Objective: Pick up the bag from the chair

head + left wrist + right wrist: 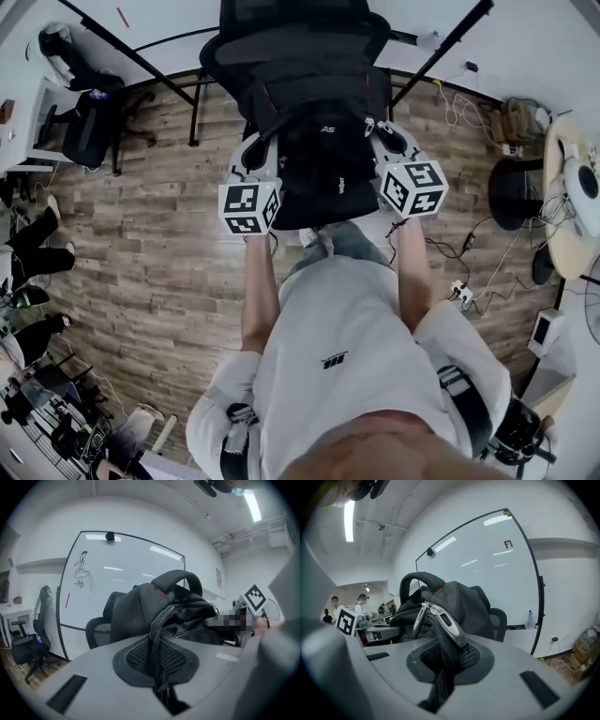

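Nearest the head camera was the person's white shirt, with both forearms reaching forward over a wood-plank floor. White walls closed the room, and a whiteboard on a black frame stood behind a black mesh chair. A second dark chair stood at the left, and loose cables lay on the floor at the right, near a pale round table. The black bag hung between the two grippers, in front of the chair's back; whether it touched the seat could not be told. The left gripper had its jaws clamped narrow on a zipped edge of the bag. The right gripper was likewise pinched tight on a webbing strap beside a metal zip pull. Nothing inside the bag showed.
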Demonstrator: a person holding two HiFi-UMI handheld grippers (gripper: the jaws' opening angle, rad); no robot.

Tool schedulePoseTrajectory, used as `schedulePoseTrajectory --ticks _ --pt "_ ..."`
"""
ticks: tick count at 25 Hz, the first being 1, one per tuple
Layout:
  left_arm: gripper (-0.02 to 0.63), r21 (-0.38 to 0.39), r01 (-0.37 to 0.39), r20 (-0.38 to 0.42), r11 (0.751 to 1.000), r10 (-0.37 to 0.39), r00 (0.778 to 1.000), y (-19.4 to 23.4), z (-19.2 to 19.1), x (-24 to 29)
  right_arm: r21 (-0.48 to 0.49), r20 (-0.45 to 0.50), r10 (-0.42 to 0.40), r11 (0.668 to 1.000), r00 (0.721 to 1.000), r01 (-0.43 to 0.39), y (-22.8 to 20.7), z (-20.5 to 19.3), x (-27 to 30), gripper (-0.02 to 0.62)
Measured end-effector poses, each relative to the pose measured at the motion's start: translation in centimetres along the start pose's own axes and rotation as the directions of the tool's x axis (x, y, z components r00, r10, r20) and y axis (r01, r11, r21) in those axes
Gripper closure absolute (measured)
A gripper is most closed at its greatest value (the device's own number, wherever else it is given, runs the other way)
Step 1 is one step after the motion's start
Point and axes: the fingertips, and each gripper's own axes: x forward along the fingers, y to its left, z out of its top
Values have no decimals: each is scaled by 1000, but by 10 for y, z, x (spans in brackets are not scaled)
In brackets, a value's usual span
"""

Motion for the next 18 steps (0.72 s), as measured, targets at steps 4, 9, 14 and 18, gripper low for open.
schedulePoseTrajectory --ticks 4,9,14,18 --pt "584 23 28 12 999 -29 1000 -17 13 -23 -4 12 -14 1000 1000 14 12 8 -31 586" --pt "584 33 42 21 999 -42 999 -43 21 -56 -14 17 -10 1000 1000 10 27 10 -73 585" --pt "584 34 44 32 998 -45 998 -74 22 -90 -27 25 6 1000 1000 -5 39 4 -119 586" --pt "584 48 39 43 998 -41 998 -97 22 -115 -35 37 29 999 999 -28 47 0 -152 586"
